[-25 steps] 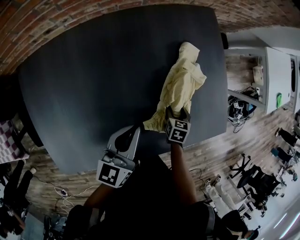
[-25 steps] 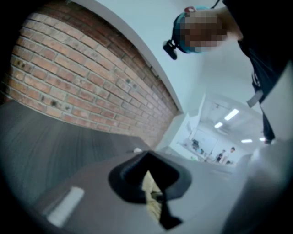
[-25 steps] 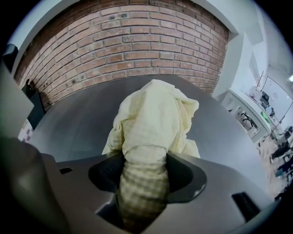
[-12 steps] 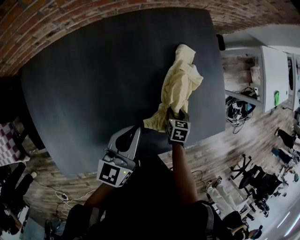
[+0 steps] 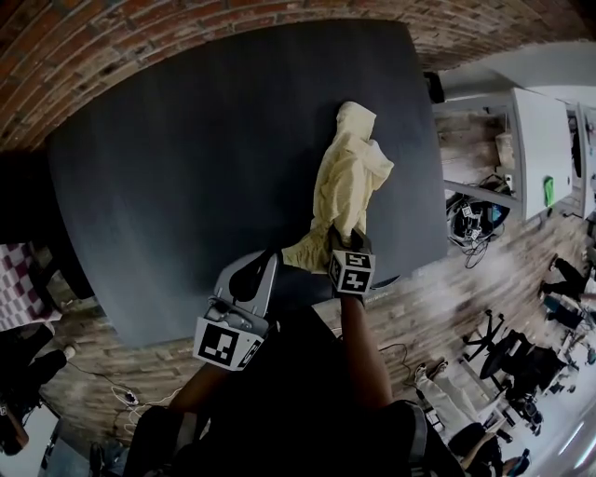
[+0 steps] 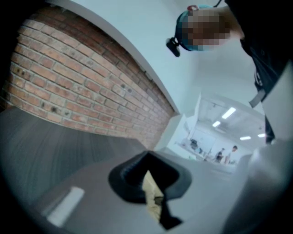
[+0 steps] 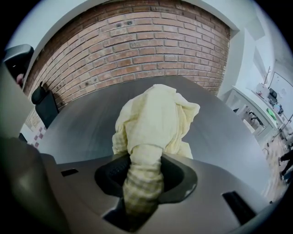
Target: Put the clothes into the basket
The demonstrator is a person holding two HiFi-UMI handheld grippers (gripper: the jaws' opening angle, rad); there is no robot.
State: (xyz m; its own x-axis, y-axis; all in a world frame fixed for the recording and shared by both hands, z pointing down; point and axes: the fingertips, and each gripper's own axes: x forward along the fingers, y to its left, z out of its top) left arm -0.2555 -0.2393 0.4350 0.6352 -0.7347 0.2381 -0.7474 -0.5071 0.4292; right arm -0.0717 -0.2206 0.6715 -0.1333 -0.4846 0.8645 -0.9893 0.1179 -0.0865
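Note:
A pale yellow garment lies bunched lengthwise on the dark table. At the garment's near end my right gripper points steeply down. Its jaws have just been closing and now pinch a thick roll of the fabric. The rest of the garment trails away over the table. My left gripper sits just left of it, nearly level, shut on a thin corner of the same yellow fabric. No basket shows in any view.
A brick wall runs behind the table. The table's near edge is right under both grippers. To the right are white cabinets, cables and office chairs. A black chair stands at the table's far left.
The right gripper's end of the garment has lifted slightly and the whole garment has slid a little toward the near edge. The left gripper has barely shifted.

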